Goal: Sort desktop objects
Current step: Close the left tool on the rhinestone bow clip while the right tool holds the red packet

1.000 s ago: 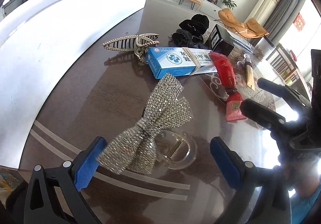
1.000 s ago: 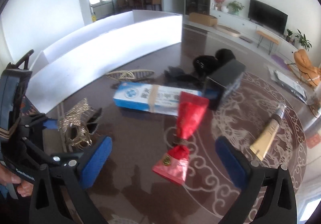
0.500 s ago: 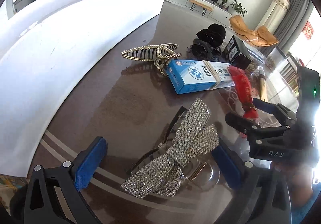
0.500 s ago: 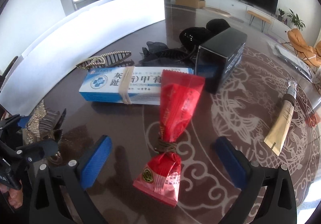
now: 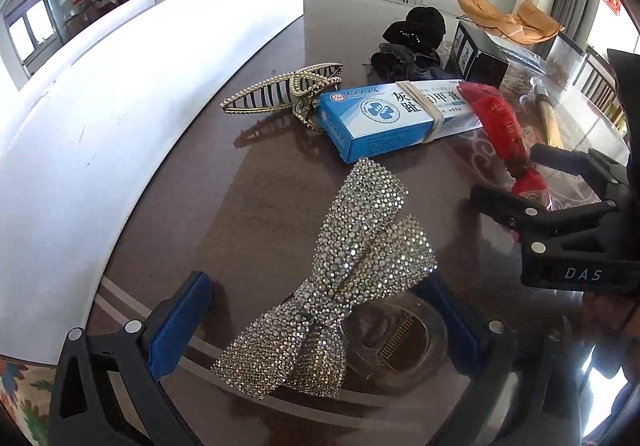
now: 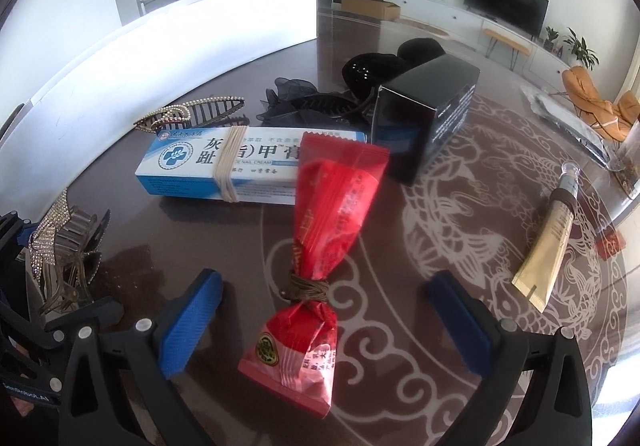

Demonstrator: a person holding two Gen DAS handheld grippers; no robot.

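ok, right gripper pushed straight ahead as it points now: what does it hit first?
Most likely the red candy packet, lying between the open right gripper fingers. Beyond it sits the blue-white cream box, though depth is uncertain.

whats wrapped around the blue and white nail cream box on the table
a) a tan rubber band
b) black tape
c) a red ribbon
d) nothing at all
a: a tan rubber band circles the blue and white nail cream box across its short side, left of the box's middle in the right wrist view; the left wrist view shows the same band.
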